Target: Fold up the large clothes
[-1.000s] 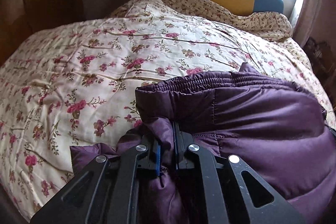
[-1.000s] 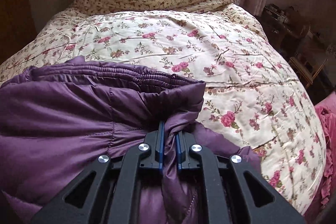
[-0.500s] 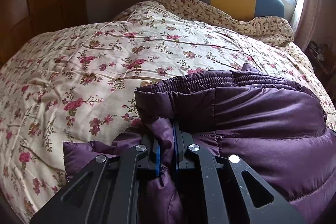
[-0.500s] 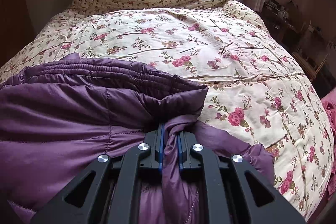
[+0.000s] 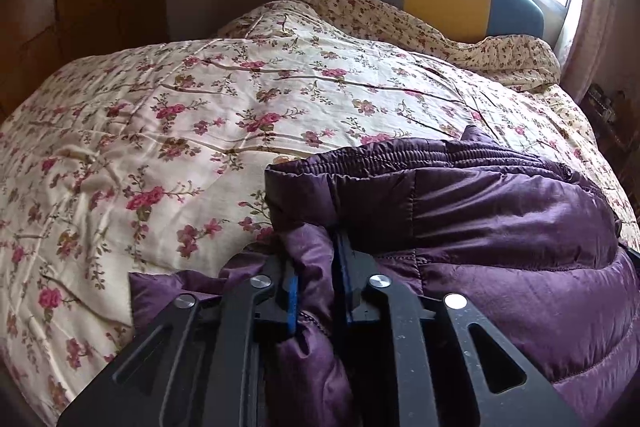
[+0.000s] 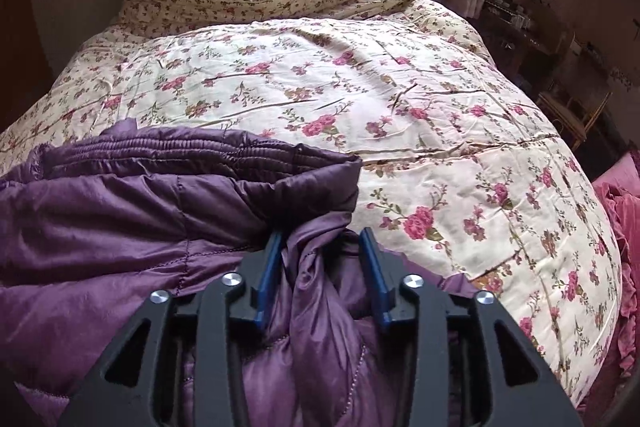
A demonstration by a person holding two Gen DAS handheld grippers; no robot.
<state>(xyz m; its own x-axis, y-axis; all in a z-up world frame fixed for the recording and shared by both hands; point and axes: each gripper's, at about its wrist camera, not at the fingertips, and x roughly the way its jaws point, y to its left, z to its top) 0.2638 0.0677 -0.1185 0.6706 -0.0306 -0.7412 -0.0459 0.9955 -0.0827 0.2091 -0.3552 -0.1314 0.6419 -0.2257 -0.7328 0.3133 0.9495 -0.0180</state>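
A bed [image 5: 168,131] with a floral quilt [image 6: 400,99] is carrying a purple padded garment [image 5: 500,219], lying folded at its near edge. The left gripper [image 5: 316,267] is pinching a bunched fold of it; the right gripper's [image 6: 322,247] fingers are standing spread around loose fabric.

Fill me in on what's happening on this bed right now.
A person holding a gripper in each hand is folding a purple padded jacket on a bed with a floral quilt. The left gripper has its fingers close together, pinching a bunch of the jacket's fabric at one corner. The right gripper is at the other corner with its fingers spread apart, the fabric lying loosely between them. One fold is already laid over, with the elastic hem on top.
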